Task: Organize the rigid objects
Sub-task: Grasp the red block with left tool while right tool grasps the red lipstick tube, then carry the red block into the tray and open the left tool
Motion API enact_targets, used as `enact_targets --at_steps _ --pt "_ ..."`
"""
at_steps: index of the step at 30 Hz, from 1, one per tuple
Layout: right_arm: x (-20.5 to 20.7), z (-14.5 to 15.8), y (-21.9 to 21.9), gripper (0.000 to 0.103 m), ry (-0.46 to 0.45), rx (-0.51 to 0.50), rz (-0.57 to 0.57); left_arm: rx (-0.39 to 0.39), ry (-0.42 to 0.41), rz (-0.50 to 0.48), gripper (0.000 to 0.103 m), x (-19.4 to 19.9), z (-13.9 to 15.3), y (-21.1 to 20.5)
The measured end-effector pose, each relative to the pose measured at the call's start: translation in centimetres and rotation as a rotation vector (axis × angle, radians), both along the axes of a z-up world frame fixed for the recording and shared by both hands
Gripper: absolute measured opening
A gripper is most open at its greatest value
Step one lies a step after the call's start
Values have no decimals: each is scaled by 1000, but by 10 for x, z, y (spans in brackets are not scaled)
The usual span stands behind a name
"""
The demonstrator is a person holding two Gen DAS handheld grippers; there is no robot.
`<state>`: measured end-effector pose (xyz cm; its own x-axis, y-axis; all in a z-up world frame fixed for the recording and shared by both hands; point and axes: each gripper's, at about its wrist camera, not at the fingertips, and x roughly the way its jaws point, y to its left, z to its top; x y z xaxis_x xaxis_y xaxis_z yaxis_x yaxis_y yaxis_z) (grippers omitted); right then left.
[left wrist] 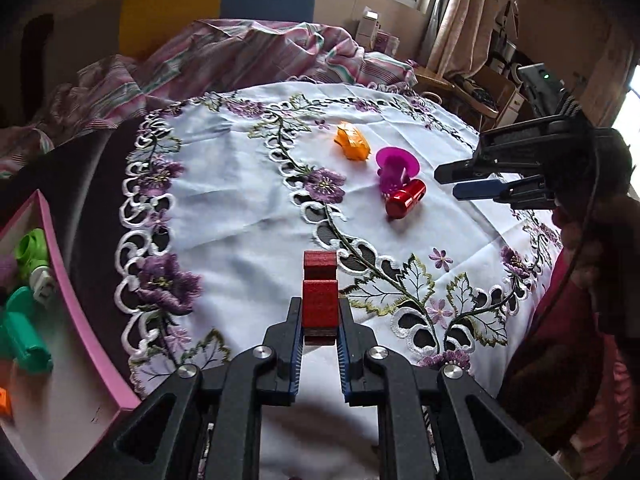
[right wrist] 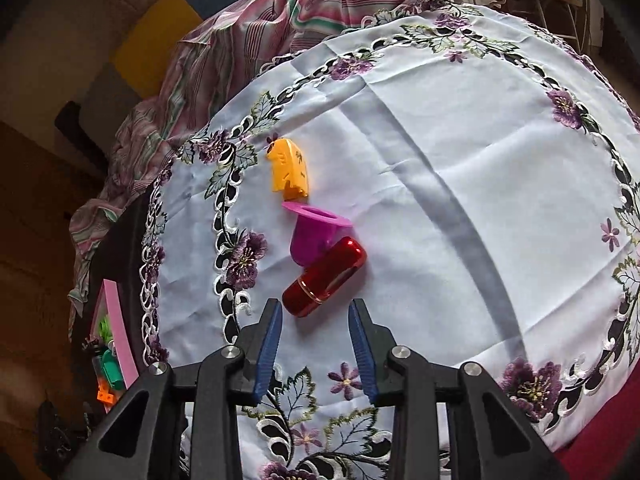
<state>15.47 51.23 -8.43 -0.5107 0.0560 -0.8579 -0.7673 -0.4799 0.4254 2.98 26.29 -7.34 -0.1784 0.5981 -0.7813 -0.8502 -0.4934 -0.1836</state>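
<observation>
My left hand-held gripper [left wrist: 320, 320] is clenched on the red block [left wrist: 320, 298]; the right hand-held gripper [right wrist: 316, 320], unclenched, straddles the red cylinder [right wrist: 324, 276] mid-worktop. It touches the magenta cup [right wrist: 314, 236] and may roll away.

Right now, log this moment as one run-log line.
left gripper: shut on red block | right gripper: open, near red cylinder | pink box: partly filled

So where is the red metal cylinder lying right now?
In the right wrist view the red metal cylinder lies on the white tablecloth, just ahead of the open right gripper, touching the magenta cup.
</observation>
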Motion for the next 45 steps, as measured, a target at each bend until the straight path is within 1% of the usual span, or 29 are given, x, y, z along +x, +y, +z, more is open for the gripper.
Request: enact_targets --at_steps 2,4,8,13,15,16,17,18,19,21,24,27,31,32,45 --pt "-9 -6 1 34 -2 -18 -19 12 10 19 15 -2 6 -12" --pt "-16 -12 3 34 -26 -16 -48 23 10 35 15 -4 10 -20" --pt "-26 -27 11 34 -58 -46 -93 41 10 72 15 -9 16 -38" --pt "-32 -39 14 34 -66 -41 -115 51 2 124 15 -15 18 -56" --pt "-33 -45 15 35 -60 -32 -110 49 8 148 15 -16 19 -63" --pt "-35 -48 15 34 -82 -30 -107 46 11 159 15 -17 20 -65" --pt "-36 -48 14 31 -93 -16 -106 43 15 172 15 -17 20 -67" --pt "-37 -46 14 31 -97 1 -99 39 22 187 15 -19 21 -70" --pt "-40 -45 13 31 -110 23 -85 35 32 202 15 -19 22 -73" --pt "-47 -45 8 26 -161 72 -54 28 45 227 15 -20 25 -78" --pt "-56 -43 -1 26 -211 133 0 16 66 254 15 -20 28 -84" --pt "-61 -45 -7 26 -241 158 36 15 68 273 15 -20 30 -90" --pt "-61 -46 -6 27 -239 152 39 14 74 283 15 -19 31 -94" --pt "-62 -47 -7 27 -244 159 17 14 75 283 15 -18 31 -95" --pt "-65 -48 -15 26 -262 192 28 2 67 300 15 -17 28 -105"
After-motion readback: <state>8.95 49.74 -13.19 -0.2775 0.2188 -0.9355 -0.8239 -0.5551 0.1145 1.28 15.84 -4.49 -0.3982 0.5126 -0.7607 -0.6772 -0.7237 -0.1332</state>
